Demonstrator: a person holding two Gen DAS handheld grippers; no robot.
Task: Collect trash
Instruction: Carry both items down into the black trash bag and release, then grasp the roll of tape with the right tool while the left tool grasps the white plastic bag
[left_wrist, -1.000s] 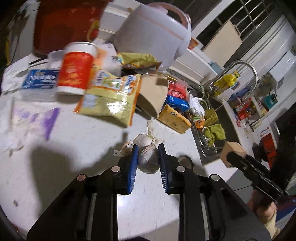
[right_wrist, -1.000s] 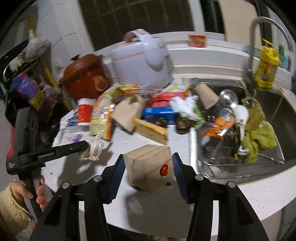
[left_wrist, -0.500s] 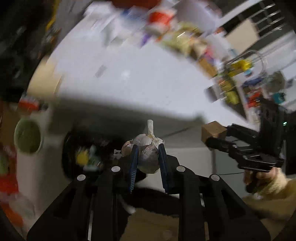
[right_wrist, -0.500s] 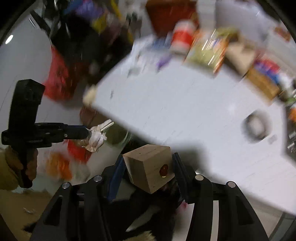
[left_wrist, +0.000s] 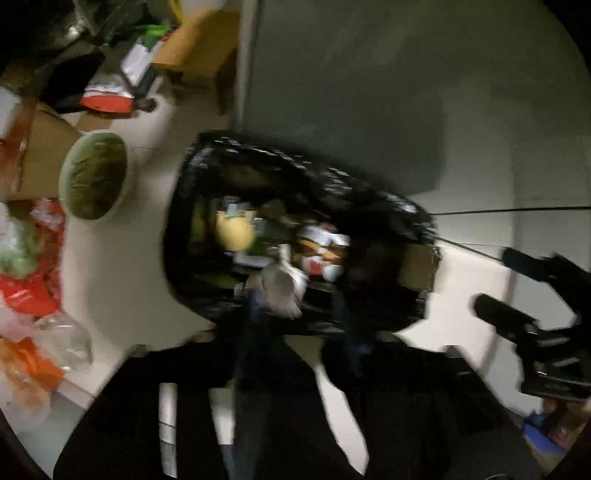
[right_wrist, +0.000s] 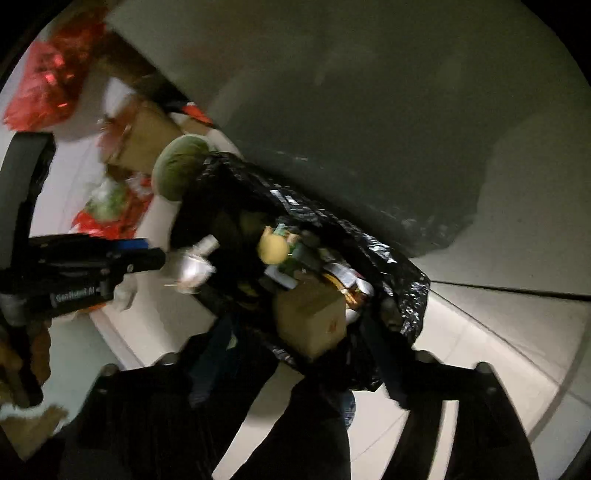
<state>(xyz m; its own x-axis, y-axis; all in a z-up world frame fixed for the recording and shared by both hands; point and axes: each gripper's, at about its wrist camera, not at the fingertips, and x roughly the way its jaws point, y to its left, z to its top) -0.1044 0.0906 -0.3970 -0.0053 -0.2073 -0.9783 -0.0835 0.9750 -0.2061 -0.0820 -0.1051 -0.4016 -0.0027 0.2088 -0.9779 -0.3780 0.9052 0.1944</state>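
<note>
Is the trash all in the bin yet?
Partly. The black-lined bin already holds wrappers and scraps. Right now both grippers are over it with jaws opening: the garlic is slipping from the left gripper, and the small cardboard box from the right gripper. These blurry views show no counter, so what's left is unknown.

Below me is pale tile floor (left_wrist: 140, 236), blurry. On it stands a bin w/ black bag liner (left_wrist: 207, 192), mouth open, mixed rubbish inside. Just beside it, a round white bowl (left_wrist: 94, 175) w/ greenish stuff. Further off: cardboard boxes (left_wrist: 199, 48), red plastic bags (left_wrist: 29, 295), a clear bag (left_wrist: 64, 341). Grey wall (left_wrist: 369, 92) meets the floor behind the bin.
</note>
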